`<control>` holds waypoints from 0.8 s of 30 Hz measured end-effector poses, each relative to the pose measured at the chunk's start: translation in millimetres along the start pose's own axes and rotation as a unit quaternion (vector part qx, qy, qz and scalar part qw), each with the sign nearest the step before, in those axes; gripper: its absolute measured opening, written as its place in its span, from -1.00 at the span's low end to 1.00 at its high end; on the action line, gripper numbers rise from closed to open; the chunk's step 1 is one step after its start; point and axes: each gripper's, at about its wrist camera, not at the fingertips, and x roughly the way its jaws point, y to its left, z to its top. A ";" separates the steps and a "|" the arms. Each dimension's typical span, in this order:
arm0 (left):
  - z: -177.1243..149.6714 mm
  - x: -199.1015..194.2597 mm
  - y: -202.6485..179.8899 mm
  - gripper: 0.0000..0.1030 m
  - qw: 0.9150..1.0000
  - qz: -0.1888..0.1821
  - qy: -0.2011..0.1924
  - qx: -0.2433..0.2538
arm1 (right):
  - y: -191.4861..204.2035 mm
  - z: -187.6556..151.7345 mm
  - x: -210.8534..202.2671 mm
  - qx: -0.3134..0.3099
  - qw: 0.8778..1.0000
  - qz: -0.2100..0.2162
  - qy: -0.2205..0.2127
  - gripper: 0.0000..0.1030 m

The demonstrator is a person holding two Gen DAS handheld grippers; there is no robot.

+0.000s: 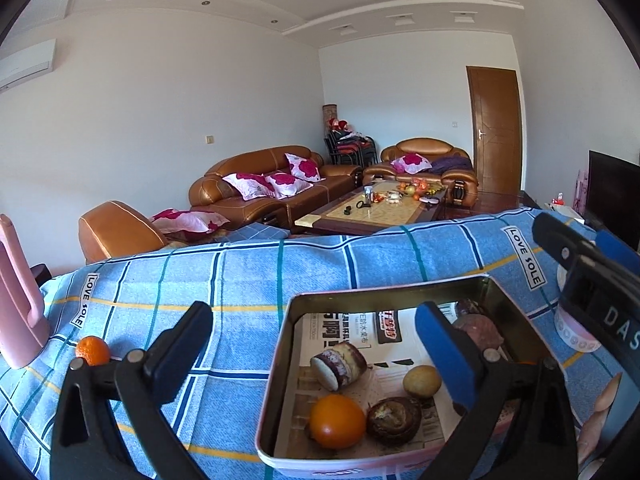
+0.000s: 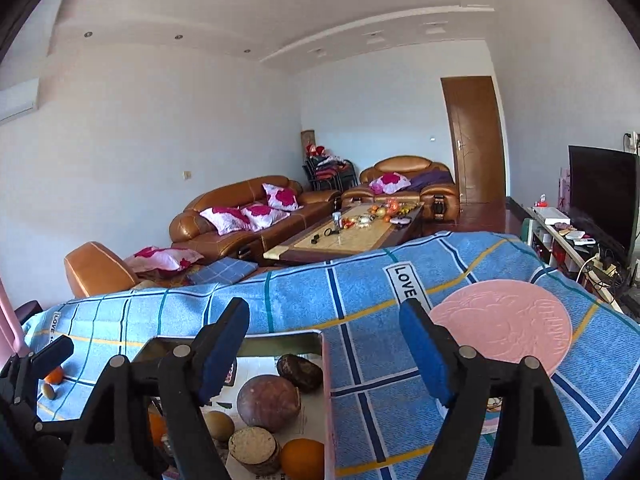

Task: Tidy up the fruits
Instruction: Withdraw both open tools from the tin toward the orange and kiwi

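Right gripper (image 2: 324,344) jaws wide apart, nothing between them, above the blue plaid cloth (image 2: 360,400) on the counter. Metal tin (image 2: 326,380) lower left holds a round brownish fruit (image 2: 268,402), dark fruit (image 2: 300,372), orange (image 2: 302,458), cut fruit (image 2: 254,450), small tan fruit (image 2: 218,426). Pink round lid (image 2: 508,322) lies right. Left gripper (image 2: 36,364) at far left edge, by a small orange (image 2: 54,376).

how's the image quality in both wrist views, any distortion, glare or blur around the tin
Left wrist view: strong fisheye bend, dark corners, even daylight; the metal tin and the orange inside it look sharp, the tin's far inner wall has a dull sheen. Right wrist view: same bending of the checked cloth, the right gripper slightly soft up close, no harsh glare.
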 end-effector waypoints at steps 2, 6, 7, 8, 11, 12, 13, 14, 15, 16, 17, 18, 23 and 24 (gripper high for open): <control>-1.1 1.4 1.9 1.00 1.000 0.003 0.005 -0.002 | 2.2 -1.7 -3.8 -0.007 1.000 -0.007 -0.014 0.79; -3.1 1.0 5.5 1.00 1.000 0.003 0.010 -0.010 | 11.1 -4.8 -0.6 -0.026 1.000 -0.011 0.008 0.79; -3.7 0.6 6.5 1.00 1.000 0.002 0.011 -0.011 | 12.7 -5.8 -0.4 -0.029 0.999 -0.011 0.014 0.79; -4.2 -0.1 7.2 1.00 1.000 0.000 0.013 -0.011 | 13.9 -6.2 -0.8 -0.031 0.999 -0.013 0.016 0.79; -5.6 -1.9 9.1 1.00 1.000 -0.002 0.014 -0.012 | 16.1 -7.9 -5.2 -0.036 0.999 -0.019 0.013 0.79; -6.2 -2.7 10.2 1.00 1.000 -0.002 0.014 -0.014 | 17.1 -8.4 -6.1 -0.037 0.999 -0.021 0.014 0.79; -6.9 -3.4 11.5 1.00 1.000 -0.001 0.015 -0.015 | 17.5 -9.4 -7.4 -0.038 0.999 -0.023 0.016 0.79; -7.4 -4.0 13.2 1.00 1.000 -0.001 0.016 -0.017 | 17.7 -10.7 -10.0 -0.038 0.999 -0.025 0.016 0.79; -8.0 -4.5 14.6 1.00 1.000 -0.002 0.018 -0.019 | 18.1 -11.1 -12.7 -0.038 0.999 -0.028 0.015 0.79; -8.6 -4.9 15.8 1.00 1.000 -0.002 0.019 -0.021 | 18.1 -11.1 -15.4 -0.038 0.999 -0.030 0.012 0.79; -9.4 -5.3 17.1 1.00 1.000 -0.003 0.020 -0.022 | 18.2 -11.9 -18.3 -0.038 0.999 -0.031 0.011 0.79; -10.0 -6.4 18.2 1.00 1.000 -0.002 0.020 -0.023 | 18.8 -12.5 -20.5 -0.038 0.999 -0.032 0.011 0.79; -13.0 -13.9 23.4 1.00 1.000 0.000 0.014 -0.026 | 21.5 -15.0 -29.0 -0.045 0.998 -0.042 0.010 0.79; -13.7 -15.6 23.6 1.00 1.000 0.001 0.014 -0.026 | 21.9 -15.8 -30.9 -0.046 0.998 -0.043 0.011 0.79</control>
